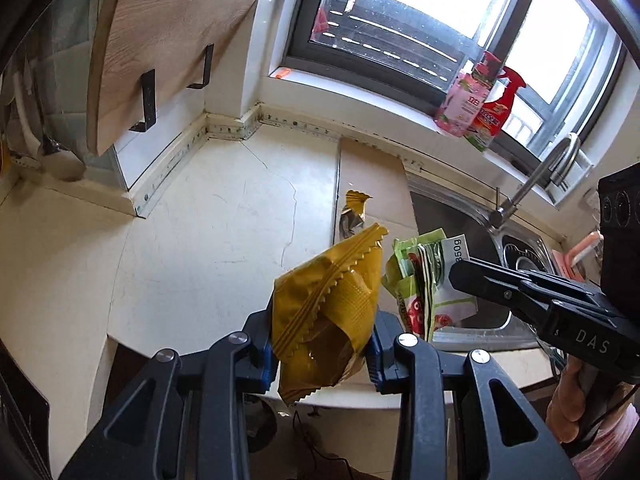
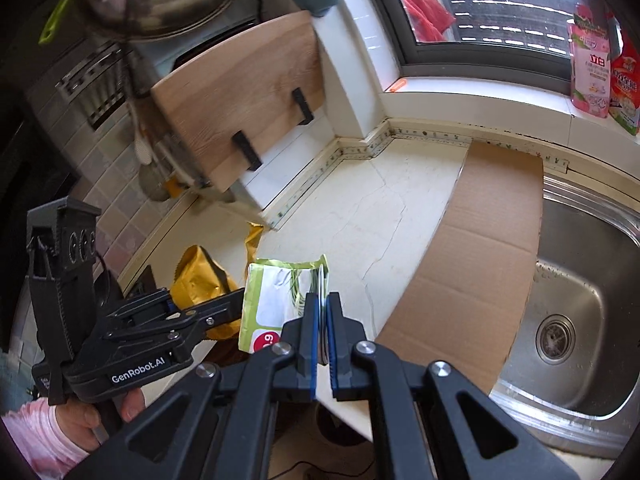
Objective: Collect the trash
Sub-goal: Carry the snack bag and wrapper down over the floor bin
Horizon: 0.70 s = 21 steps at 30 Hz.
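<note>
your left gripper [image 1: 324,344] is squeezed tight on a yellow wrapper [image 1: 328,304]. the wrapper is crumpled and sticks up between the two blue pads, held in the air just off the front edge of the white counter [image 1: 208,240]. the gripper points forward toward the window [image 1: 420,20].

your right gripper [image 2: 322,334] is pinched almost fully together on a green and white packet [image 2: 276,292]. the packet is folded flat and stands up out of the pads. in the left view your right gripper [image 1: 476,276] comes in from the right side, and the packet [image 1: 432,280] hangs from its tip, just beside the yellow wrapper. the two grippers are near each other, side by side, both lifted above the counter's front edge.

your right hand [image 1: 576,404] wraps around its handle low in the corner. your left hand [image 2: 100,416] grips its handle too, with a pink sleeve.

another gold wrapper [image 1: 354,212] lies on the counter farther back, at the edge of a flat cardboard sheet [image 2: 480,248]. the cardboard lies next to the metal sink [image 2: 580,280].
</note>
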Available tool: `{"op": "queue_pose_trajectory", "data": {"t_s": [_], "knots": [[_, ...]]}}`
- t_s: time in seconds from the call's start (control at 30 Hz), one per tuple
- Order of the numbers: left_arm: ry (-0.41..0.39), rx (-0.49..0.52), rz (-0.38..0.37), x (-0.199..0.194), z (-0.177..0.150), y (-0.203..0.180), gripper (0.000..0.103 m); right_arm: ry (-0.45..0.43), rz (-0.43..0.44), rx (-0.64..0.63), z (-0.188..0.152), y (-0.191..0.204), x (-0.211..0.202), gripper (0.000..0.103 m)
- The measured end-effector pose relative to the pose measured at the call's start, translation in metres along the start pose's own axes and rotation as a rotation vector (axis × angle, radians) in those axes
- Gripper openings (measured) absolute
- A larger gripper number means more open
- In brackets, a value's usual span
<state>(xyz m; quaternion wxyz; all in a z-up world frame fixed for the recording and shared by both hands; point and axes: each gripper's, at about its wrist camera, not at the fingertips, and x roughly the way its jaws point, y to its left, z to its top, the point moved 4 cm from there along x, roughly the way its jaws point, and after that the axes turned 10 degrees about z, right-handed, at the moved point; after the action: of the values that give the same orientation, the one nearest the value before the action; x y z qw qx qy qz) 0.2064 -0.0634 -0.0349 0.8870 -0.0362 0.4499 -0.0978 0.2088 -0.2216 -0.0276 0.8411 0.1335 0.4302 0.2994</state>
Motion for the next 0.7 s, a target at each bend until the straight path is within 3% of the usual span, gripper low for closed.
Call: {"op": "queue_pose_trajectory", "data": {"t_s": [0.27,0.5,0.7], "knots": [[0.111,0.008,-0.062,-0.010,-0.079,0.025,0.033,0.086,0.013,-0.041,-0.073,0.041,0.012,0.004],[0.187,0.041,0.028,0.026,-0.163,0.056,0.033,0.219,-0.032,-0.069,-0.151,0.046,0.067,0.004],[0.275,0.027,0.084,0.081,-0.238,0.080,0.033,0.318,-0.048,0.005,-0.216,0.017,0.132,0.004]]}}
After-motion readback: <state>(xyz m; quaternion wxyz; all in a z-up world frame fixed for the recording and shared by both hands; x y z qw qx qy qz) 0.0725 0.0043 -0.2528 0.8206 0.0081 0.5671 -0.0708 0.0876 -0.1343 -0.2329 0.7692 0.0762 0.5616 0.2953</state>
